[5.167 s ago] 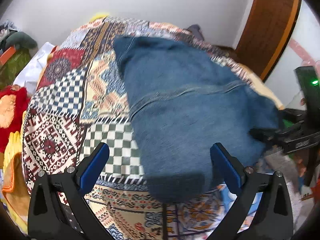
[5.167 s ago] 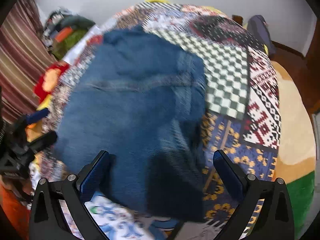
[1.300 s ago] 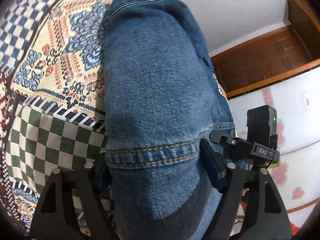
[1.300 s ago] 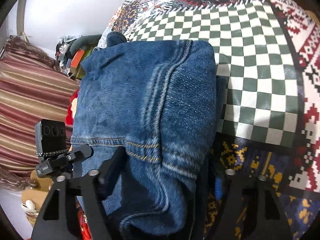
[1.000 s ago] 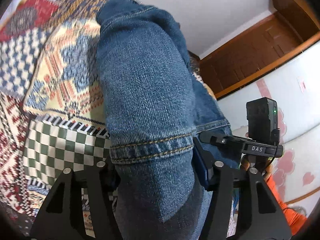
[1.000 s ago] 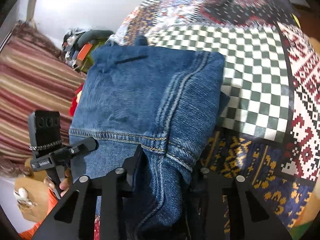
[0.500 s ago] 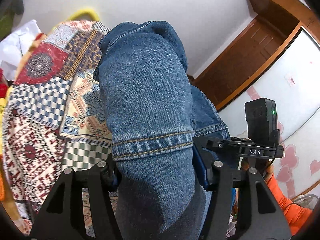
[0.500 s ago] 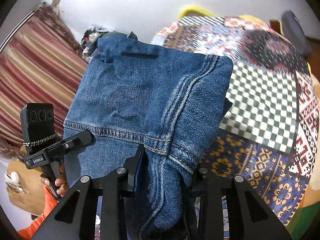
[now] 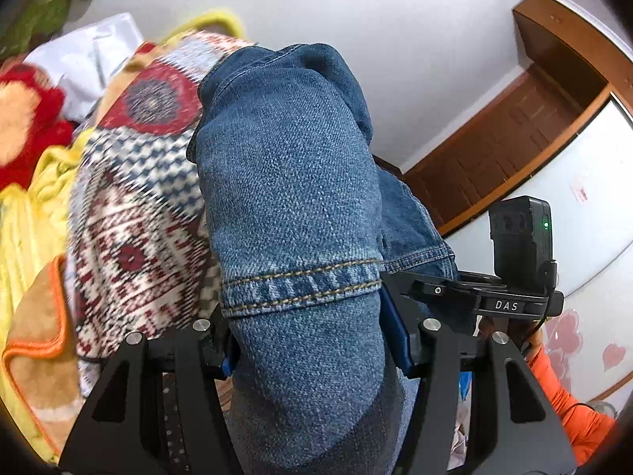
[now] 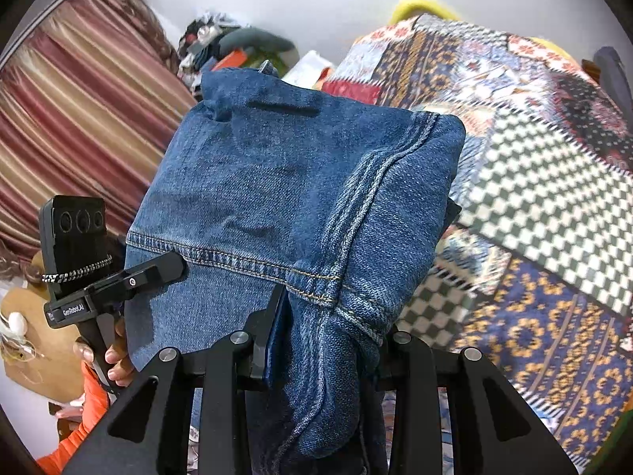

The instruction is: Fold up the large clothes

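Folded denim garment held up in the air between both tools, lifted clear of the patchwork blanket. Left gripper clamped on one thick end of the bundle, just below the stitched hem; right gripper closed narrow on the other end, at the seam corner. Gripped at two ends probably to keep the folded layers together and stop the heavy cloth from sagging or opening during the carry. Most of the denim hanging forward and above the fingers of each tool, hiding the view ahead.

Below and beyond the right gripper: the blanket with checks and patterns, free for laying down. To its left: striped curtain and a pile of clothes near the wall. Beside the left gripper, on the left: yellow and red soft things at the blanket edge; on the right: wooden door. Nothing solid seen in the way, only the garment itself blocking sight of the landing place. Person's hand visible on the left tool's handle, with an orange sleeve at the other one.
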Tool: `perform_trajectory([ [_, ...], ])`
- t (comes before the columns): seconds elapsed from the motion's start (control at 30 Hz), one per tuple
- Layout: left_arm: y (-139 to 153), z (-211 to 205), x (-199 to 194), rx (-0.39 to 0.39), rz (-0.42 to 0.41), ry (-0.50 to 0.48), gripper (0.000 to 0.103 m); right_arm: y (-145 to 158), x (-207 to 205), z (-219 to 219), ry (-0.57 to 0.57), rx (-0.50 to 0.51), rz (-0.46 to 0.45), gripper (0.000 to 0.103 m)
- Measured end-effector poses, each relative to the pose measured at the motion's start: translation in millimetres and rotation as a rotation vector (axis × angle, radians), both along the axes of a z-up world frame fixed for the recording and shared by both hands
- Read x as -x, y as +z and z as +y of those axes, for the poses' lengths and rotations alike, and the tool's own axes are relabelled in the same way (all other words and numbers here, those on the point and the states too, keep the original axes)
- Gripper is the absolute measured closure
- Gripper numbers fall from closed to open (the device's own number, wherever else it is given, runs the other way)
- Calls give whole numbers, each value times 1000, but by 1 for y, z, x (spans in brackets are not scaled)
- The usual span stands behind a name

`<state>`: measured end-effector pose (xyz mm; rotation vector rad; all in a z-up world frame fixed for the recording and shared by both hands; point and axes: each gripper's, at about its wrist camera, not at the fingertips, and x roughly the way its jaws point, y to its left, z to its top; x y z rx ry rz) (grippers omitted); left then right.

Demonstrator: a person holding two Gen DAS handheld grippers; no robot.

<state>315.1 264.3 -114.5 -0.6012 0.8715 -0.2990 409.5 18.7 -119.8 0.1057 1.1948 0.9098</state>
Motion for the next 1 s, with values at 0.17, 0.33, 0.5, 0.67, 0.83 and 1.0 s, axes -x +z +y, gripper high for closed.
perform_trajectory([
  [0.17,-34,29,13,36,73,33,45,-35,4,40,37,49,64,73],
  [0.33,-86,53,20,74,188,80,45,-83,5,73,73,111,140,73],
  [0.5,-141,72,31,123,303,122,43,-114,1,88,109,122,176,73],
  [0.67,-154,73,43,118,301,147,38,-120,8,96,156,142,106,68],
  [0.83,-130,52,51,-80,303,150,36,-117,13,86,143,160,40,60],
  [1.0,-103,38,64,-243,289,188,36,-91,20,68,141,202,-44,60],
])
